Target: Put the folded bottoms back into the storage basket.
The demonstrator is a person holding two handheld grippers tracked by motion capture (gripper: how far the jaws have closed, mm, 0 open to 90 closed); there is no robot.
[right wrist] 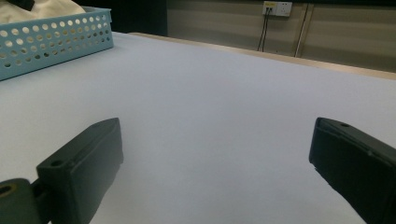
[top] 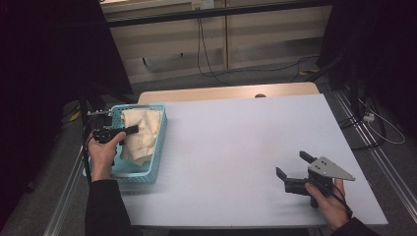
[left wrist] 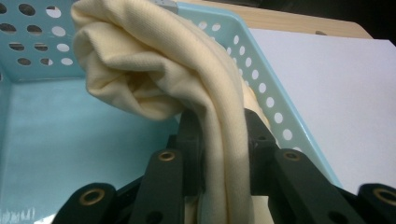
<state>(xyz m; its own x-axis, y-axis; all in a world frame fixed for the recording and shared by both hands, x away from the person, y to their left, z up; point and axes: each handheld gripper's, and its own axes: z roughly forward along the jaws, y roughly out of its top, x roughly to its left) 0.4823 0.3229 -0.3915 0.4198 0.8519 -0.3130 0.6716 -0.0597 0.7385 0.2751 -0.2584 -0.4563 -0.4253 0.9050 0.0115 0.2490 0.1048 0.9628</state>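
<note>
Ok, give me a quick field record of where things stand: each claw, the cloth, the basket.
left claw: shut on the cream cloth, jaws pinching a fold of it over the basket
cream cloth: bunched, partly in the basket, draped against its right wall
blue basket: perforated, at the left edge of the table
right claw: open, nothing between the jaws, low over bare table at the right
table: white top

wide bare table [top: 236, 147] between the hands, blue basket [top: 158, 142] wall hemming the cloth [top: 140, 135] at left
</note>
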